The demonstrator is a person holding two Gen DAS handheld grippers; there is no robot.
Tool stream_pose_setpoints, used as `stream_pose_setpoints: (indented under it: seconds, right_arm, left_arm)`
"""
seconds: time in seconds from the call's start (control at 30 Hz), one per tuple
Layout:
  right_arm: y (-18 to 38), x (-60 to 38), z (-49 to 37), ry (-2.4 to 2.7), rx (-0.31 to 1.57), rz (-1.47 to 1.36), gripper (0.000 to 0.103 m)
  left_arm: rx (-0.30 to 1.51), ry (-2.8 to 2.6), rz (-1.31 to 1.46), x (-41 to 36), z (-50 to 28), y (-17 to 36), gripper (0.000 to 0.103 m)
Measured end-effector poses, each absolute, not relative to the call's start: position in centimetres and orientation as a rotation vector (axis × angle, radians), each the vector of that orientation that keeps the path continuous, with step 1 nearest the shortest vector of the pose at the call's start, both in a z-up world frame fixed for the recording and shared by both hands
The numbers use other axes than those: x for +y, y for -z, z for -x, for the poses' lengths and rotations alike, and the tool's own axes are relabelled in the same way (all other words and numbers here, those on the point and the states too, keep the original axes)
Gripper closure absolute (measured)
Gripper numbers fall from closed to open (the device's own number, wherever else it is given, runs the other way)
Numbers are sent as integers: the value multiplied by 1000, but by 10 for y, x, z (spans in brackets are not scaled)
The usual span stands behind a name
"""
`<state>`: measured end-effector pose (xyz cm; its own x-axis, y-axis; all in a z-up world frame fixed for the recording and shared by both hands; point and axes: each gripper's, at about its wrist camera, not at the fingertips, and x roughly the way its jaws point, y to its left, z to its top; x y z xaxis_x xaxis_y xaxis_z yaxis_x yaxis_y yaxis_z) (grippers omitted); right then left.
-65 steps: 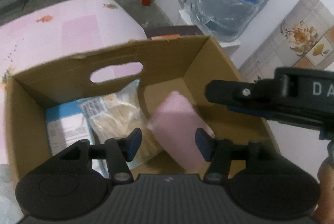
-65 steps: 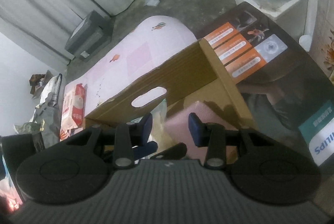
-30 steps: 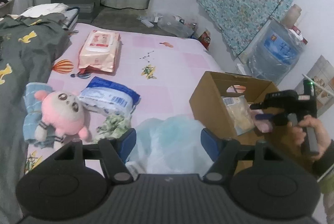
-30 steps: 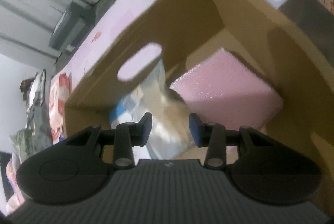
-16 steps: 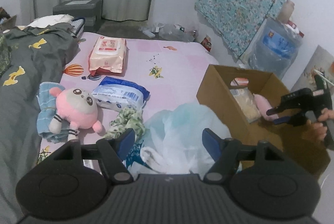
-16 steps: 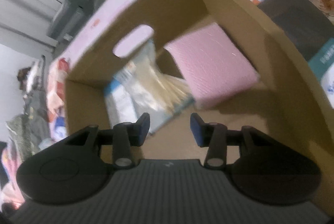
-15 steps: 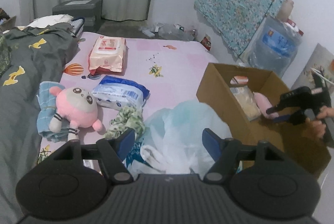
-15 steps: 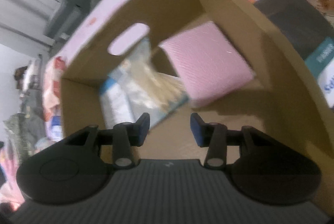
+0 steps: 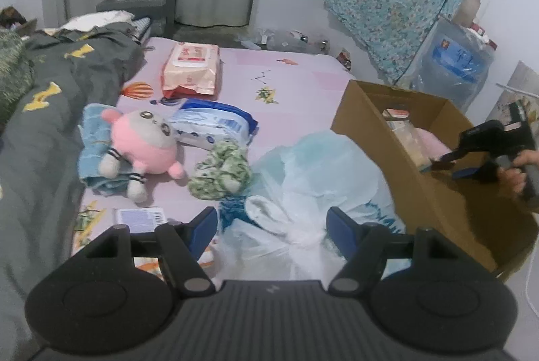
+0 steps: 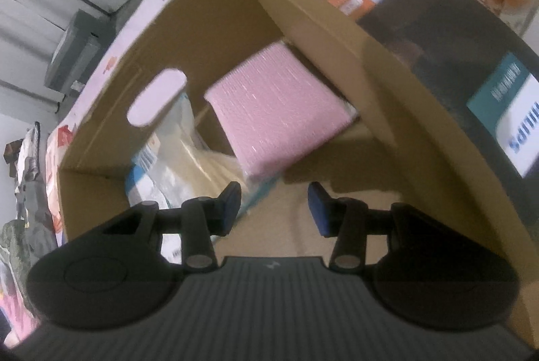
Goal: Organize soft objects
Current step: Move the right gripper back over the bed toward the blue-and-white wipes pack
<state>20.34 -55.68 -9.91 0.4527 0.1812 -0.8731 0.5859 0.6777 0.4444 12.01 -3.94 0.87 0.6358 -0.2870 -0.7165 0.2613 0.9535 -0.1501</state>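
Observation:
My left gripper (image 9: 271,226) hangs open over a pale blue plastic bag (image 9: 323,165) holding white cloth, with nothing between its fingers. On the pink bed sheet lie a pink plush toy (image 9: 145,145) on a blue towel (image 9: 89,138), a crumpled green cloth (image 9: 219,174), a blue-white pack (image 9: 215,125) and a pink wipes pack (image 9: 190,69). My right gripper (image 10: 274,202) is open and empty inside the cardboard box (image 10: 235,24). A pink pad (image 10: 279,111) and a clear packet (image 10: 182,159) lie loose in the box beyond it.
A grey-green blanket (image 9: 40,111) covers the bed's left side. The cardboard box (image 9: 387,152) stands at the bed's right edge, with a hand (image 9: 515,172) holding the other gripper over it. A water jug (image 9: 454,74) and a printed dark carton (image 10: 421,24) stand beyond.
The left view swung from the box to the bed, then sank closer to the plastic bag. The right gripper drew back from the pink pad, which now lies loose in the box.

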Motion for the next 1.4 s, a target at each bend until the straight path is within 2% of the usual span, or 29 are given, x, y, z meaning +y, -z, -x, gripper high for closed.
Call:
stream_pose_setpoints:
  seconds: [0.5, 0.97, 1.4]
  right_arm:
    - [-5, -479, -145, -57, 895, -794, 55]
    - [-36, -334, -191, -423, 1027, -678, 55]
    - [-24, -239, -222, -594, 1157, -561, 55]
  left_arm:
    - [758, 190, -15, 3, -93, -14, 29]
    - [732, 114, -1, 37, -73, -11, 29]
    - [742, 98, 34, 50, -71, -6, 29]
